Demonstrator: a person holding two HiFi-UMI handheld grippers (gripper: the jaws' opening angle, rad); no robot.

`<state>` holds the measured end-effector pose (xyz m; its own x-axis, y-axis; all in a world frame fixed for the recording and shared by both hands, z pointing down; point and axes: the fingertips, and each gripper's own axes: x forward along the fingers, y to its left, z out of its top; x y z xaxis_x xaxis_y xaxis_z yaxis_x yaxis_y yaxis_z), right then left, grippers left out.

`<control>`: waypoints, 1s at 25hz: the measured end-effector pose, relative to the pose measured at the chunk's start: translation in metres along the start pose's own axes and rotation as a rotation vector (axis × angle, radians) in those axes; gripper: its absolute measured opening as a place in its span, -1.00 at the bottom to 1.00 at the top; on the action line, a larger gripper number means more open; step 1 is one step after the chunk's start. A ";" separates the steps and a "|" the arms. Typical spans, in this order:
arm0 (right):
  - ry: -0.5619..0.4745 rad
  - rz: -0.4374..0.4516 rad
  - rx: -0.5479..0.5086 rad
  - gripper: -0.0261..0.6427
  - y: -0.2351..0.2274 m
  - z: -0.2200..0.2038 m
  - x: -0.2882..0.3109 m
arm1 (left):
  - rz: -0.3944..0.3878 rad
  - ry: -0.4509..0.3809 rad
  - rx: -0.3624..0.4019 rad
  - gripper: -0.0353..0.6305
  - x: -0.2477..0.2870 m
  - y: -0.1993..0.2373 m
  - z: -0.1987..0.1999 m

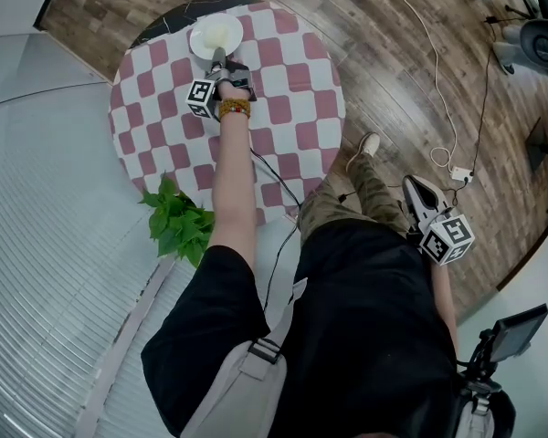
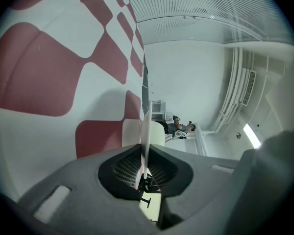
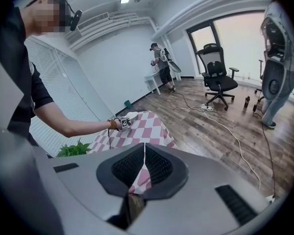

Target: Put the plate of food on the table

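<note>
plant (image 1: 178, 222): green leaves on the floor, just beside the near left edge of the table.
table (image 1: 292, 108): round, under a red and white checked cloth (image 2: 39, 72).
plate (image 1: 216, 35): white, with a pale heap of food on it, at the far edge of the table top; whether it rests on the cloth or hangs just above it cannot be told.
left gripper (image 1: 218, 57): held out over the table at arm's length, jaws clenched on the near rim of the plate; its own view shows the rim (image 2: 146, 126) edge-on, pinched between the pads.
right gripper (image 1: 415, 192): low beside the person's right hip, well apart from the table; its jaws (image 3: 144, 153) are pressed together with nothing between them.
cable (image 1: 443, 108): white, trailing across the wood floor right of the table.
</note>
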<state>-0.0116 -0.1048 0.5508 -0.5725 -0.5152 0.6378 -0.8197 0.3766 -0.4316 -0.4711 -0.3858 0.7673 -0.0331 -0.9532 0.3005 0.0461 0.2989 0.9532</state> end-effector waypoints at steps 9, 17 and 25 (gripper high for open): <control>-0.004 -0.003 0.004 -0.88 0.002 -0.001 0.001 | 0.026 -0.002 -0.010 -0.84 0.001 0.015 0.000; 0.002 0.006 -0.004 -0.88 0.004 -0.001 0.002 | 0.062 -0.029 0.021 -0.83 0.000 0.021 0.000; -0.020 0.002 -0.008 -0.88 0.003 0.003 0.000 | 0.076 -0.005 0.044 -0.82 -0.001 0.021 -0.004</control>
<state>-0.0140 -0.1063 0.5480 -0.5746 -0.5295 0.6240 -0.8183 0.3839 -0.4278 -0.4659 -0.3782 0.7869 -0.0364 -0.9275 0.3721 0.0046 0.3722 0.9281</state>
